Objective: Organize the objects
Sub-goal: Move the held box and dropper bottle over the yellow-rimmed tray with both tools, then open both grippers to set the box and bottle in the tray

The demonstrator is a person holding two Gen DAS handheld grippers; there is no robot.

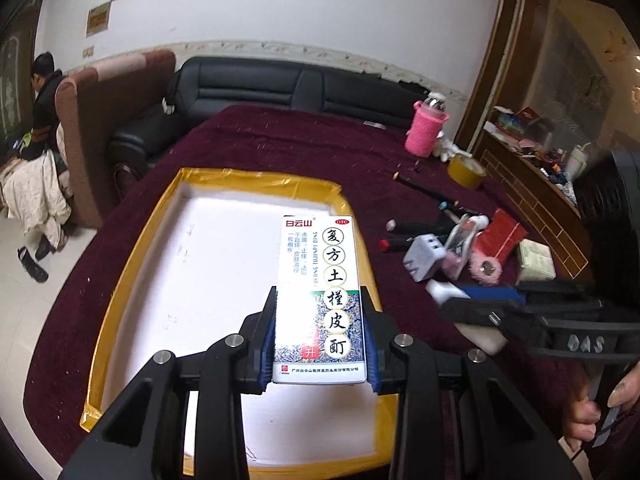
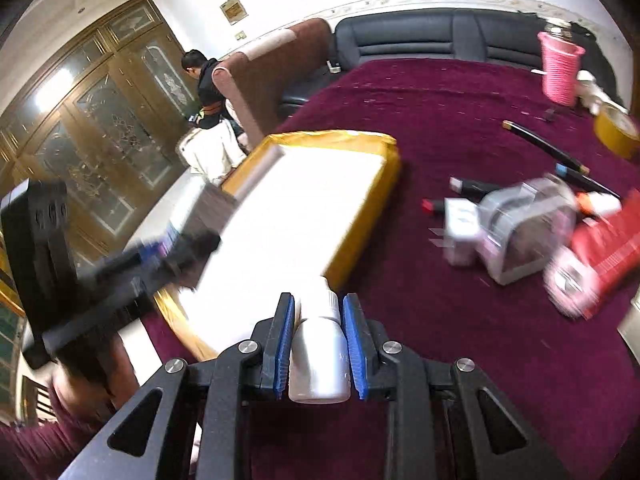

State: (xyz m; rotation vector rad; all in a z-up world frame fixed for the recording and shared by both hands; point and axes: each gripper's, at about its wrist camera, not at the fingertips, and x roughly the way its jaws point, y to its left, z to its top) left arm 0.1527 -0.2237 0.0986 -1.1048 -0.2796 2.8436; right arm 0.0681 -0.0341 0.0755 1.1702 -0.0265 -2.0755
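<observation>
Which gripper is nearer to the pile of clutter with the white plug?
Right. The right gripper, holding a white bottle, is over the cloth beside the white plug. The left gripper holds a medicine box over the tray.

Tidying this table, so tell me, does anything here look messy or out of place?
Yes: the loose pile right of the yellow-edged white tray, a white plug adapter, red packet and markers, lies jumbled on the maroon cloth.
</observation>
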